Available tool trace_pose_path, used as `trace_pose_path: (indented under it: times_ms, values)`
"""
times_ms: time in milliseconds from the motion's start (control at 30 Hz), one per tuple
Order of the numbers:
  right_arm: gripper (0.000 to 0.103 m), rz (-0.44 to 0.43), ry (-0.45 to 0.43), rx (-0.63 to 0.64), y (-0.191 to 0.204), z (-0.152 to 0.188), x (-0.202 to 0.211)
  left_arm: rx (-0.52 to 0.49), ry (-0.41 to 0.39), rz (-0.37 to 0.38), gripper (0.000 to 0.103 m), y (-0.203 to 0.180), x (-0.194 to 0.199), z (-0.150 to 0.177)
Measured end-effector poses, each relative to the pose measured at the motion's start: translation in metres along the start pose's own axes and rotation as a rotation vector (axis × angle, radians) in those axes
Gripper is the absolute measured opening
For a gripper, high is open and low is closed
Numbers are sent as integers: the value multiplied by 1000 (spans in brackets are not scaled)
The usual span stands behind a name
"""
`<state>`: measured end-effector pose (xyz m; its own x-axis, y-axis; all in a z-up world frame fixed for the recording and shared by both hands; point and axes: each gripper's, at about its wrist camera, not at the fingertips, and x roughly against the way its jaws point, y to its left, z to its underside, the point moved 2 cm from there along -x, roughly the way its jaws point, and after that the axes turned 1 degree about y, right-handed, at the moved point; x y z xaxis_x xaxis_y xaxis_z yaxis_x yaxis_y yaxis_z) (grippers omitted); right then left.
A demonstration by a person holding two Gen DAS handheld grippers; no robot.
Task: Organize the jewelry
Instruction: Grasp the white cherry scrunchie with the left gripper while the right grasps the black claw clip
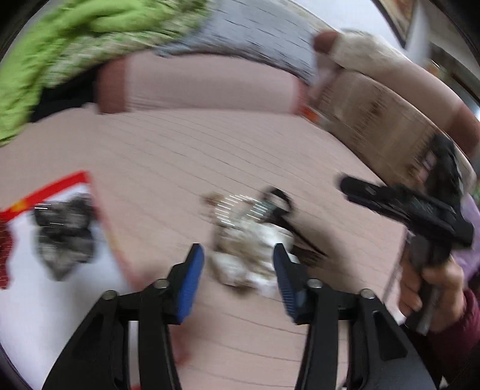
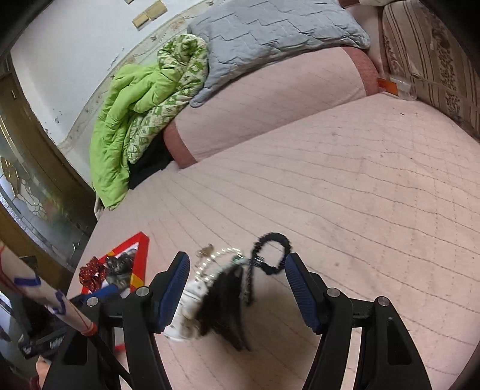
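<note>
A tangled pile of jewelry [image 1: 246, 240] lies on the pink quilted bed: pale beads, a bead string and black cords. My left gripper [image 1: 238, 255] is open just in front of the pile, empty. In the right wrist view the same pile [image 2: 222, 294] shows a black fluffy piece, a white piece, a pearl string [image 2: 210, 261] and a black beaded loop [image 2: 271, 252]. My right gripper [image 2: 237, 267] is open above it, empty. A red-edged box [image 2: 141, 255] with a red bow and dark items lies to the left; the left wrist view shows this box [image 1: 60, 186] too, blurred.
A green blanket [image 2: 135, 105] and grey pillow [image 2: 270, 27] lie on the pink bolster [image 2: 270, 99] at the back. A patterned cushion [image 2: 435, 60] stands at the right. The right gripper body and hand [image 1: 420, 210] show at the right of the left wrist view.
</note>
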<state>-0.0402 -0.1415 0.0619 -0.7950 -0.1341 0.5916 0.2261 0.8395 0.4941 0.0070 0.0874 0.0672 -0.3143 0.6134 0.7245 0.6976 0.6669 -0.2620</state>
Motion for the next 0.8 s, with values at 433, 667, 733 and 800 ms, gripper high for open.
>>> trace_pose_path:
  times_ms: [433, 667, 733, 800]
  values:
    - [71, -50, 32, 16, -8, 7, 5, -11, 87, -82, 23, -24, -61, 5]
    - [71, -79, 97, 70, 10, 18, -10, 36, -52, -98, 20, -6, -21, -7]
    - [71, -78, 115, 108, 20, 23, -16, 40, -89, -126, 20, 1, -10, -11]
    - [71, -65, 133, 156, 31, 30, -23, 51, -112, -128, 20, 6, -4, -14]
